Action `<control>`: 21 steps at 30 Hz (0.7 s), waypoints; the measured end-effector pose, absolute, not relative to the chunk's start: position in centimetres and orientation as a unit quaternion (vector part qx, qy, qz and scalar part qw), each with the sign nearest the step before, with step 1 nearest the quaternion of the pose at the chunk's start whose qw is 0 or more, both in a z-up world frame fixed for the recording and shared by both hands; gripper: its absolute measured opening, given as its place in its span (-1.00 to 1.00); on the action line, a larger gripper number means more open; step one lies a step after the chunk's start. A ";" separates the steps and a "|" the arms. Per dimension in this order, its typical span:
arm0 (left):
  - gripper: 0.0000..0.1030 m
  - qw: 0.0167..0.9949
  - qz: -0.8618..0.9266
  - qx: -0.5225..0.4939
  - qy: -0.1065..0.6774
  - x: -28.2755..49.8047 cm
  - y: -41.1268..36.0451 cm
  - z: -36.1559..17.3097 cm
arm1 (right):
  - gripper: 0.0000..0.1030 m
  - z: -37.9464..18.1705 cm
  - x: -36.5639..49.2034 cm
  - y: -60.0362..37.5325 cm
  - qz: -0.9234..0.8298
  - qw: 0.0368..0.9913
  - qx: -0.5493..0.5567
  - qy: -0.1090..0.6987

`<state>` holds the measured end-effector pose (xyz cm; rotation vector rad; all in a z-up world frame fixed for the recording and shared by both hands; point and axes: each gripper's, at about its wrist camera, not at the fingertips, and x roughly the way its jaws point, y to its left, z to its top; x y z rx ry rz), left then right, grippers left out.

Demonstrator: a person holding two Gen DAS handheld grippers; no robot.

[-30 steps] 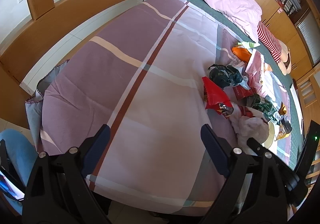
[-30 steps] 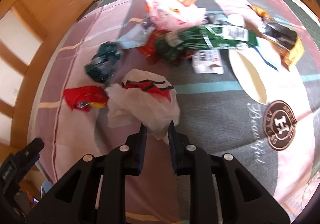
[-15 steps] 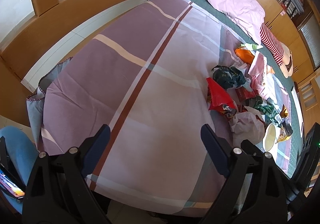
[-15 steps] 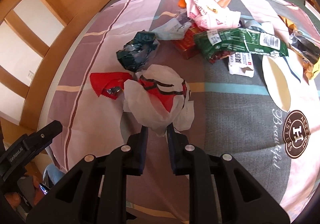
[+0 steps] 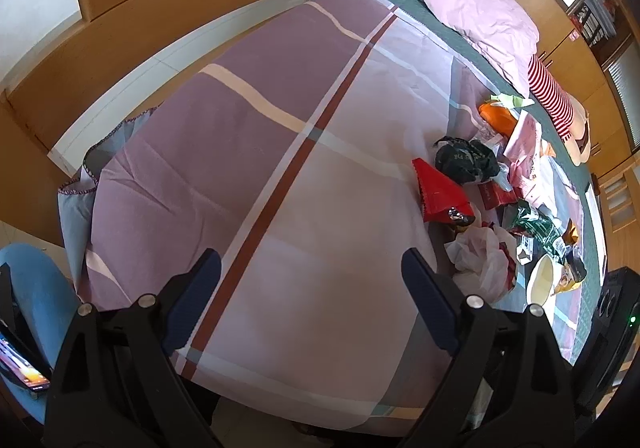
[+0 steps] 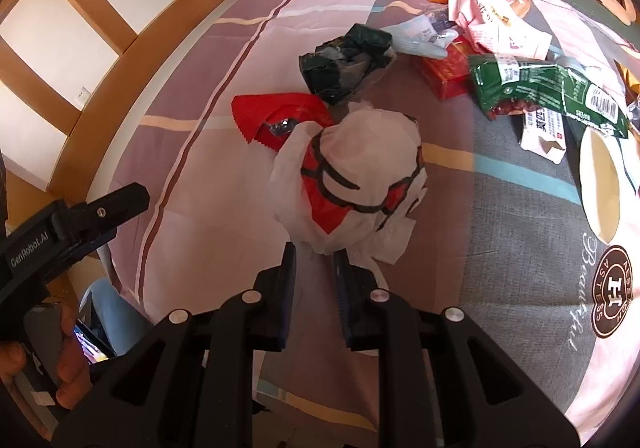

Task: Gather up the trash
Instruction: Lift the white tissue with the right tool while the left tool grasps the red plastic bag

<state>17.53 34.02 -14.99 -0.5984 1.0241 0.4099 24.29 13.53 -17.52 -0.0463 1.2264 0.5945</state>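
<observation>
Dragged toward the frame's lower middle, the white plastic bag point(image 6: 360, 183) hangs pinched by its edge in my right hand-held gripper point(image 6: 314, 264), over the bed point(image 6: 520, 248). Its thin film could slip free, I judge; my left hand-held gripper point(image 5: 312, 300) gapes wide, empty.

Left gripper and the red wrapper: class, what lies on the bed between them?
Nothing. In the left wrist view, only bare striped bedsheet separates the open left gripper from the red wrapper.

bare bedspread point(image 5: 248, 151) on the left, trash pile point(image 5: 492, 199) crowding the right
</observation>
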 end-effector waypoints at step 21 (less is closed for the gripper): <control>0.77 0.797 0.184 -0.299 0.491 17.8 33.8 -16.0 | 0.64 -16.5 29.6 10.3 0.134 0.828 0.046 0.543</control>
